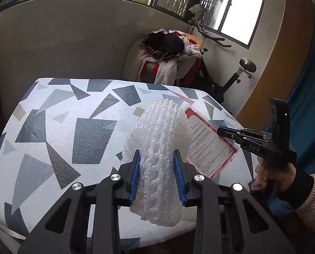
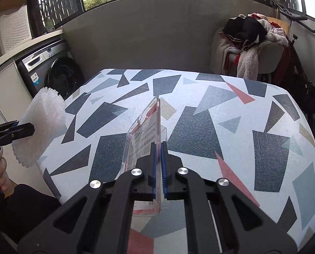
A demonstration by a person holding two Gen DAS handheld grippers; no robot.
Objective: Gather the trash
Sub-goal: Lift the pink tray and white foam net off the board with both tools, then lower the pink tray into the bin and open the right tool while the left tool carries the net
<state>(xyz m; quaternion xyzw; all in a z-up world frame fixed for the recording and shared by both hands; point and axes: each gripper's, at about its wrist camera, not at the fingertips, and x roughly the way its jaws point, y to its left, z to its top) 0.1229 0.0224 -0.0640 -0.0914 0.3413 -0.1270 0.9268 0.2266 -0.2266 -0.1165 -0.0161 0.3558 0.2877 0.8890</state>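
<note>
My left gripper (image 1: 157, 154) is shut on a white foam fruit net (image 1: 159, 139) and holds it upright above the patterned table (image 1: 57, 127). The net also shows at the left of the right wrist view (image 2: 40, 127), clamped by the left gripper (image 2: 24, 130). My right gripper (image 2: 158, 146) is shut on a clear plastic package with a red-and-white printed card (image 2: 145, 131), held edge-up above the table (image 2: 231, 127). In the left wrist view the package (image 1: 208, 141) sits behind the net, with the right gripper (image 1: 221, 131) at its right edge.
A chair piled with clothes (image 1: 168, 59) and an exercise bike (image 1: 231, 80) stand behind the table at the right. A washing machine (image 2: 51, 72) stands at the left. A grey wall (image 1: 72, 42) runs behind the table.
</note>
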